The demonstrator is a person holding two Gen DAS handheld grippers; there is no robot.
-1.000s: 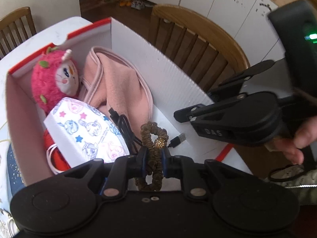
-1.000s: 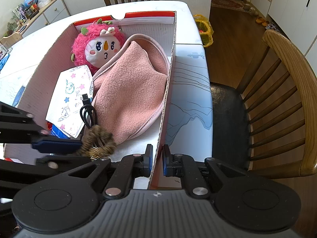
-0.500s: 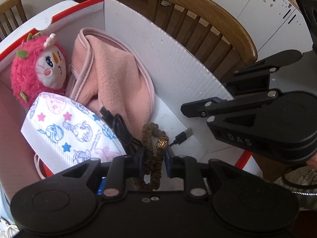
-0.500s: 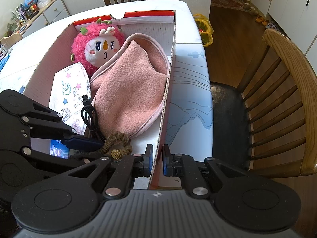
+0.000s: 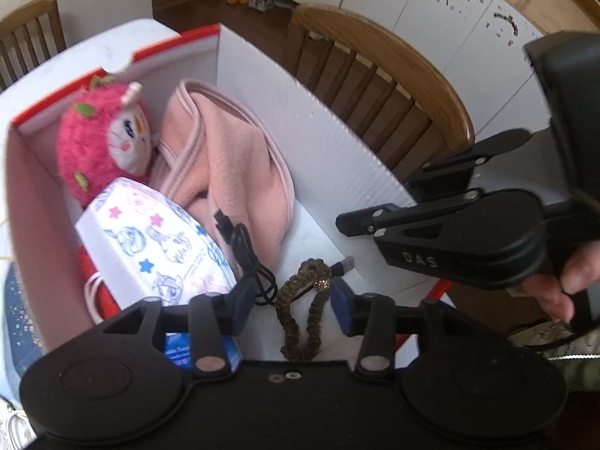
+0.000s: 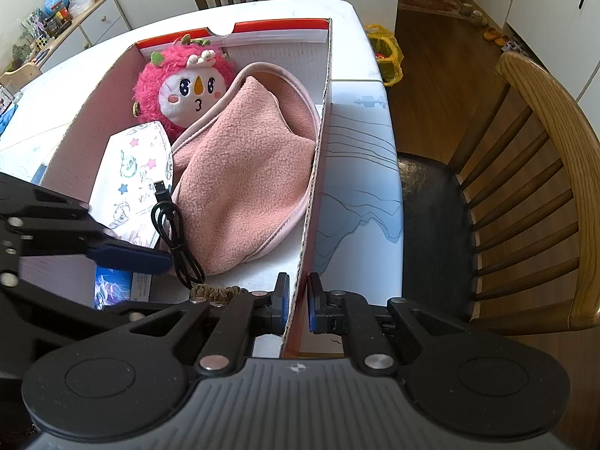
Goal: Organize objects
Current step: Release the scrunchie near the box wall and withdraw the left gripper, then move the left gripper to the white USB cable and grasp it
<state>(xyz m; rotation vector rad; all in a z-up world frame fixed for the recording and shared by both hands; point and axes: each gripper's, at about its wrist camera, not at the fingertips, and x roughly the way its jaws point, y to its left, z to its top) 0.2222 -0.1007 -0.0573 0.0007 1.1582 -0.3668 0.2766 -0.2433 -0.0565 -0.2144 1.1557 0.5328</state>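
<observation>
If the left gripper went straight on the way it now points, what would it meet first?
Probably the brown hair tie, lying loose between the left gripper's just-opened fingers, then the box floor under it. Depth is hard to judge here.

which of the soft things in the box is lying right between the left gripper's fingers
The brown scrunchie: it lies between the open left gripper; plush doll and pink fleece sit farther back.

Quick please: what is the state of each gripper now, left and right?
Left gripper: open, jaws just opened; the scrunchie lies loose between them.
Right gripper: shut on the box wall.
</observation>
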